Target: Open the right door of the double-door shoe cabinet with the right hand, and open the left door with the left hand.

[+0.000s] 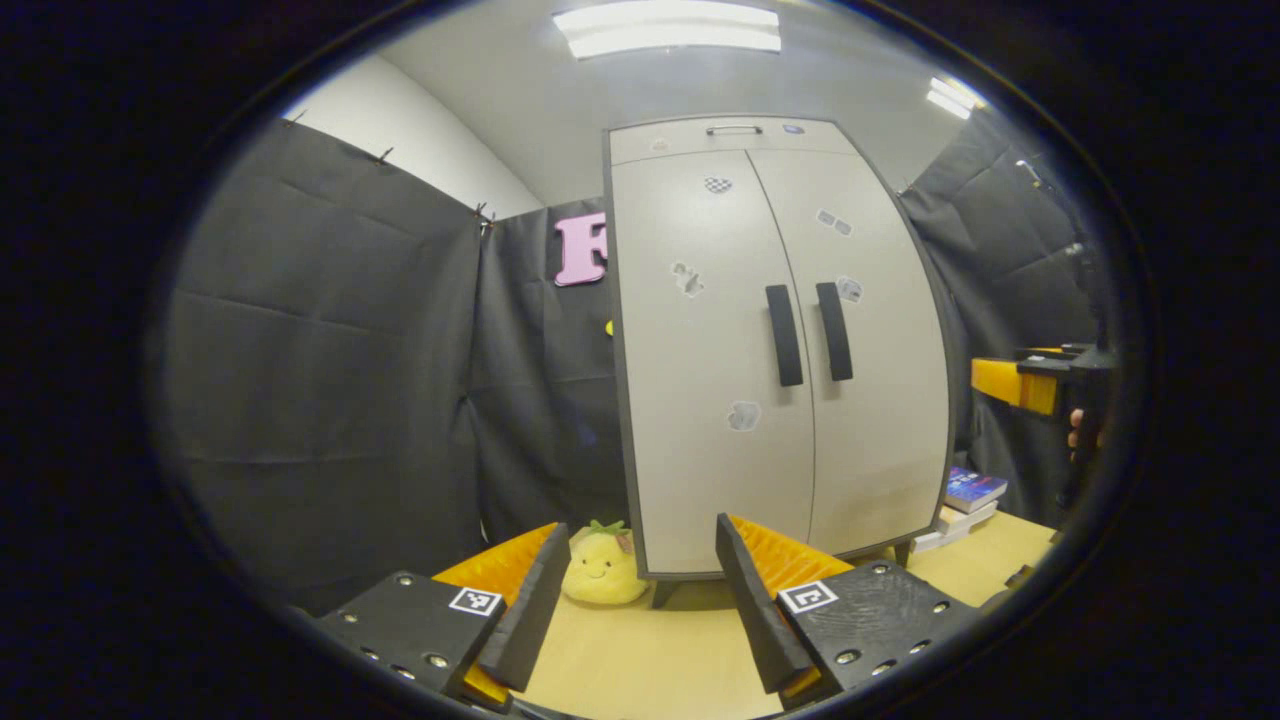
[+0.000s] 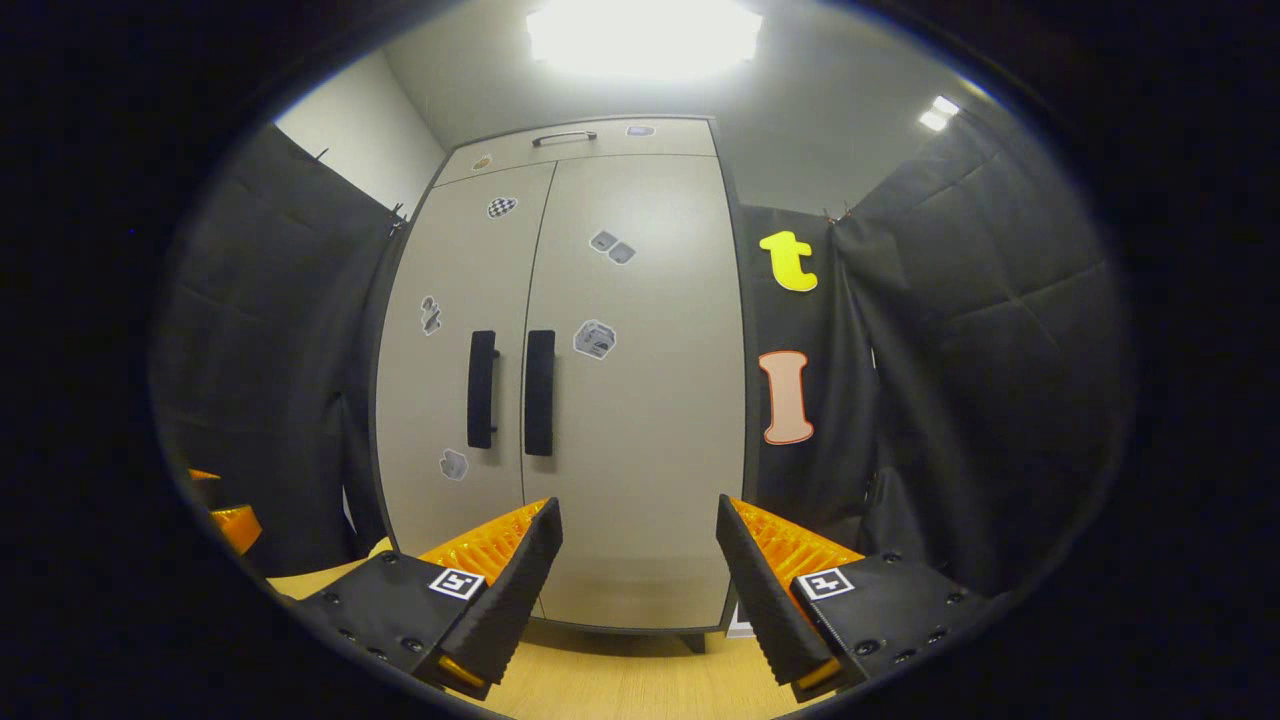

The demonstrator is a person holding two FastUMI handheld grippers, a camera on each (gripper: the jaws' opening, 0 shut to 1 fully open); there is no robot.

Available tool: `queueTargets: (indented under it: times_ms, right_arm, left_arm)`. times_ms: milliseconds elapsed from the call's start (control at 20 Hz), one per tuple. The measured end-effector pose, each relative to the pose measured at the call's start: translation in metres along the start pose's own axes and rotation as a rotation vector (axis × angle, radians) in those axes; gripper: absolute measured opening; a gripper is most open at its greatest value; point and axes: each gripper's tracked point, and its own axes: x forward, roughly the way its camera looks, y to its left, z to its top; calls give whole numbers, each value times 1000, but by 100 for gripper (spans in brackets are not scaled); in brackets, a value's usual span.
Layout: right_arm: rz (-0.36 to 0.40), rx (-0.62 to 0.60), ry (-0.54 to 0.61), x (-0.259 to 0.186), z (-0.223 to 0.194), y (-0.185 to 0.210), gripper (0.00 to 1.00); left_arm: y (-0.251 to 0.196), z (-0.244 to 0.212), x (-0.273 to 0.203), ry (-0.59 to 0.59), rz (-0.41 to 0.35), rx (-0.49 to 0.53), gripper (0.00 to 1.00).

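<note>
The shoe cabinet (image 1: 780,340) stands upright on the table (image 1: 650,660) with both doors closed, so nothing of its inside shows. The left door (image 1: 700,360) and right door (image 1: 870,370) meet at the middle, their two black handles (image 1: 785,335) just beside each other. The left tool (image 1: 635,600) is spread wide and grips nothing — well short of the cabinet. The right tool (image 2: 640,590) is likewise wide apart and empty. A plush toy (image 1: 600,565) sits at the cabinet's left foot; books (image 1: 965,500) lie stacked at its right.
</note>
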Motion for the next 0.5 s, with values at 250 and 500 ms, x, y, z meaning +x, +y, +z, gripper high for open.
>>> queueTargets:
  times_ms: [250, 500]
  right_arm:
    - [45, 18, -31, 40, 20, 30, 97]
    - [82, 35, -46, 80, 35, 59, 97]
  left_arm:
    - [37, -5, -21, 12, 76, 31, 85]
    - [69, -8, -38, 28, 157, 38, 85]
